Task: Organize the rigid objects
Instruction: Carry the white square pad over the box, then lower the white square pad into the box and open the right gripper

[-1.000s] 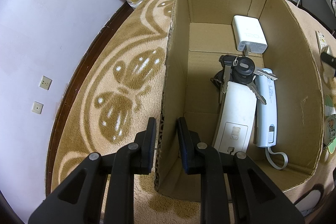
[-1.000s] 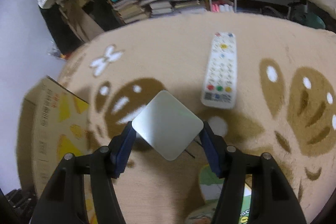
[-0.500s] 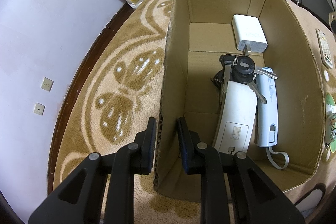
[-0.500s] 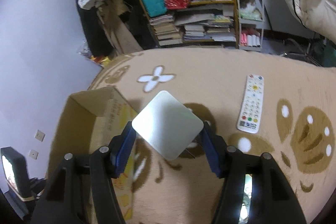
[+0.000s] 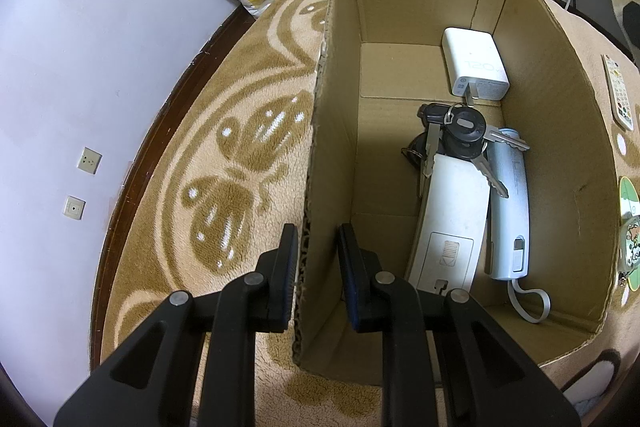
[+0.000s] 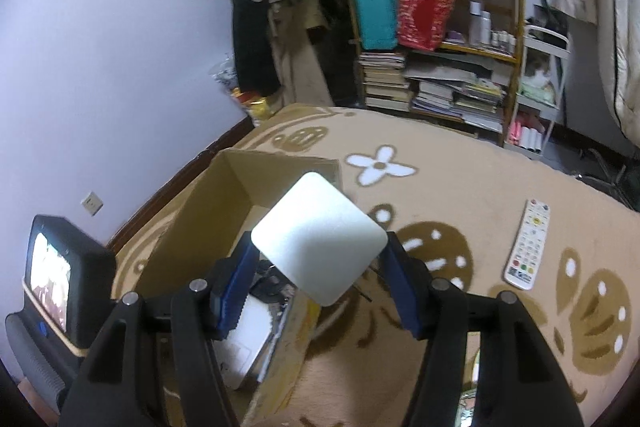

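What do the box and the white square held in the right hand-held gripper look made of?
The box looks like plain brown corrugated cardboard: fluting shows along its cut edge. The white square in the right hand-held gripper looks like matte moulded plastic, smooth with rounded corners, though that is uncertain.

The box (image 5: 560, 107) straddled by the left gripper (image 5: 318, 251) is matt brown corrugated cardboard, its cut edge rough and fluted between the fingers. Ahead of that gripper, inside it, lie smooth white plastic: a charger (image 5: 474, 67) and two handsets (image 5: 452, 227), with dull metal keys (image 5: 496, 183) across them. The square pad (image 6: 320, 239) clamped in the right gripper (image 6: 320, 291) looks smooth, matt white plastic. The rug (image 6: 480, 167) beneath is fuzzy pile cloth.
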Demonstrator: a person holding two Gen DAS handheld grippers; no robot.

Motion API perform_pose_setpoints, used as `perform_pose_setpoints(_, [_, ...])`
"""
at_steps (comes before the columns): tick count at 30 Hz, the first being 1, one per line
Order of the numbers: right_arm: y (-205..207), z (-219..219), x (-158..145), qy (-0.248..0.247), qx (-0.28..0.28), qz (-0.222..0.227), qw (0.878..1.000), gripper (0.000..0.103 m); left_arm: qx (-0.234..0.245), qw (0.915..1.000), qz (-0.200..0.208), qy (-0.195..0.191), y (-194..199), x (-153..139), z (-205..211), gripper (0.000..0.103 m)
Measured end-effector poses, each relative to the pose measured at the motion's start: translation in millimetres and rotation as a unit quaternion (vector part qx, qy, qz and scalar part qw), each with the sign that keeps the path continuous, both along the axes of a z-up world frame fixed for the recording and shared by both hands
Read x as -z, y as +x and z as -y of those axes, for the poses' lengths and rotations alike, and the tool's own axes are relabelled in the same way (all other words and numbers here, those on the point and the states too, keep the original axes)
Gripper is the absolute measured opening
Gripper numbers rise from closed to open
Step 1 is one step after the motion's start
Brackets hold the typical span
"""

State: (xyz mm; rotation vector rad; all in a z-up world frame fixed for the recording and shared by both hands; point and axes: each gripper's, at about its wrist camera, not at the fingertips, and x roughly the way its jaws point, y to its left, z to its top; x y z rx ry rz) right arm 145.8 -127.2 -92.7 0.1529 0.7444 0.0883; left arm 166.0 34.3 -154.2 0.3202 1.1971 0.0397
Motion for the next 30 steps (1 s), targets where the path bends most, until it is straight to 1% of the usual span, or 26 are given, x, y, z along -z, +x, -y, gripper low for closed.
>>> perform_pose_setpoints(3, [0, -8, 2, -0.002, -0.017, 0.002, 1.0, 0.066, 0.0, 1.0, 0.0, 0.0, 0, 0, 0, 0.02])
perform_pose_setpoints(7, [0, -19, 9, -0.024, -0.038, 0.0, 0.999, 0.066, 0.0, 1.0, 0.0, 0.0, 0, 0, 0, 0.02])
perform_pose_setpoints(15, [-1, -35, 15, -0.035, -0.075, 0.003, 0.997, 0.066, 0.0, 1.0, 0.0, 0.0, 0, 0, 0, 0.02])
perform_pose_setpoints(22, [2, -34, 23, -0.042, -0.076, -0.012, 0.996, 0.066, 0.0, 1.0, 0.0, -0.001, 0, 0, 0, 0.02])
perform_pose_setpoints(27, [0, -38, 23, -0.044, -0.087, -0.006, 0.995, 0.066, 0.0, 1.0, 0.0, -0.001, 1, 0, 0, 0.02])
perform_pose_setpoints(30, [1, -39, 28, -0.055, -0.078, -0.021, 0.995, 0.066, 0.0, 1.0, -0.001, -0.001, 1, 0, 0, 0.02])
